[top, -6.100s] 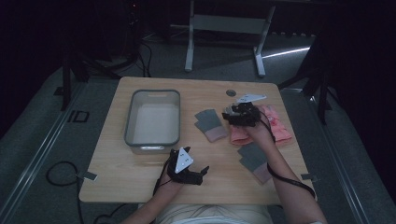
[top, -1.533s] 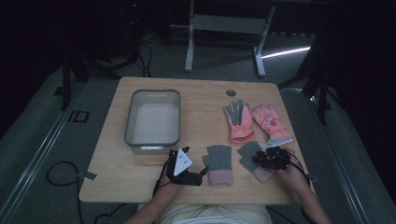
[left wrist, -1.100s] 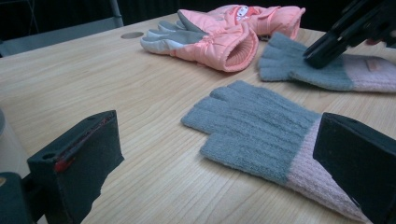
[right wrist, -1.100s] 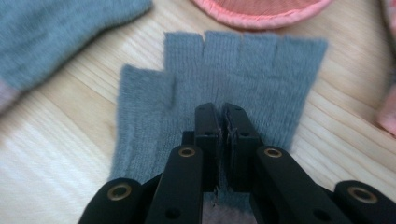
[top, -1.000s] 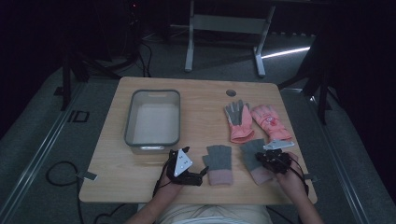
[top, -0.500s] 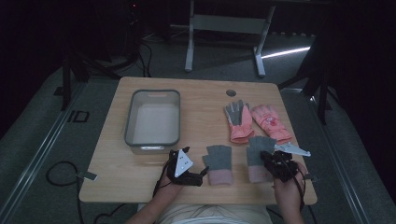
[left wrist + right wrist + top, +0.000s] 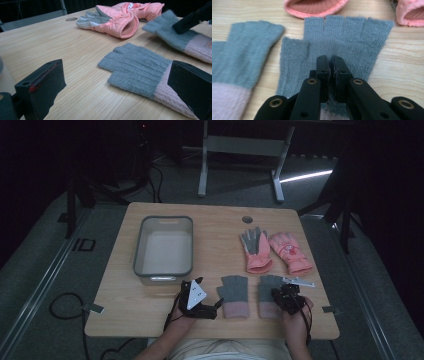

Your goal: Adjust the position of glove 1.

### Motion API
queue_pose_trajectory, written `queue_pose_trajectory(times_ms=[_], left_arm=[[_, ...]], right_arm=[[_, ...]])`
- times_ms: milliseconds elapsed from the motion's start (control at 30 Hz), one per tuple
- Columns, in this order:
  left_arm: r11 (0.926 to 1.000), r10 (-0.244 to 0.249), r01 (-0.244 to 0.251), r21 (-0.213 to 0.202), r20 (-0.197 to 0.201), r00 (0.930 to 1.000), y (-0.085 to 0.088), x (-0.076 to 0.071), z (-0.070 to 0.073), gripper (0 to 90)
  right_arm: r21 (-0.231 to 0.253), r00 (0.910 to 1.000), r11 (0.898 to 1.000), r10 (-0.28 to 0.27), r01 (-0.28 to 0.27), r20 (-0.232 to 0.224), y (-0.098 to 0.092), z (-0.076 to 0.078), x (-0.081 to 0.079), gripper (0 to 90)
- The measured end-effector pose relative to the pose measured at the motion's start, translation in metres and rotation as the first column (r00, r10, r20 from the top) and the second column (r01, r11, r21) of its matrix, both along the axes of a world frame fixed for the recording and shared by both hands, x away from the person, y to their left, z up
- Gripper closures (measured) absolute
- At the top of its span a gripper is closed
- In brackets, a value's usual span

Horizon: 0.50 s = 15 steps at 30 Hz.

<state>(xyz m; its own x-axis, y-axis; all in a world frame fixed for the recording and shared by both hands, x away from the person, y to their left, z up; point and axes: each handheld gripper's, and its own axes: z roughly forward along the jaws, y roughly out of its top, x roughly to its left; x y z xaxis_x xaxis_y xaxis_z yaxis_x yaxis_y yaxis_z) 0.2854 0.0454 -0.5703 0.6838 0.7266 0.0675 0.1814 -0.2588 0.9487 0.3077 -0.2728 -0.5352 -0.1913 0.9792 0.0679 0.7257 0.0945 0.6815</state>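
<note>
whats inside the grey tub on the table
The grey tub looks empty in the high view: its pale bare floor shows, with no glove in it. The strip of floor just behind its near wall is hidden.

bin (image 7: 164,222) left | ski gloves (image 7: 274,251) right, behind | knit gloves (image 7: 233,292) front, apparently side by side

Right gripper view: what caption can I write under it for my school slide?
The right tool, jaws shut, pinches a grey fingerless glove lying flat on the wooden table.
</note>
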Motion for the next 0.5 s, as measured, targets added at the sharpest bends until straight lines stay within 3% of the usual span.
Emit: queue_pose_trajectory(times_ms=[133,333,433,500], left_arm=[[1.0000,-0.001,0.001,0.001,0.001,1.0000,0.000,0.000,0.000,0.7],[1.0000,-0.003,0.003,0.001,0.002,1.0000,0.000,0.000,0.000,0.7],[1.0000,-0.003,0.003,0.001,0.000,1.0000,0.000,0.000,0.000,0.7],[1.0000,-0.002,0.002,-0.003,-0.002,1.0000,0.000,0.000,0.000,0.7]], right_arm=[[-0.004,0.9995,1.000,-0.009,0.009,-0.029,-0.001,-0.011,0.005,80.9],[-0.013,0.9997,1.000,0.000,-0.001,-0.023,-0.002,-0.010,0.005,75.6],[-0.007,0.9986,0.999,0.053,-0.053,-0.004,-0.008,0.001,0.005,74.4],[-0.026,0.9930,0.993,0.118,-0.118,0.009,-0.014,0.011,0.005,70.8]])
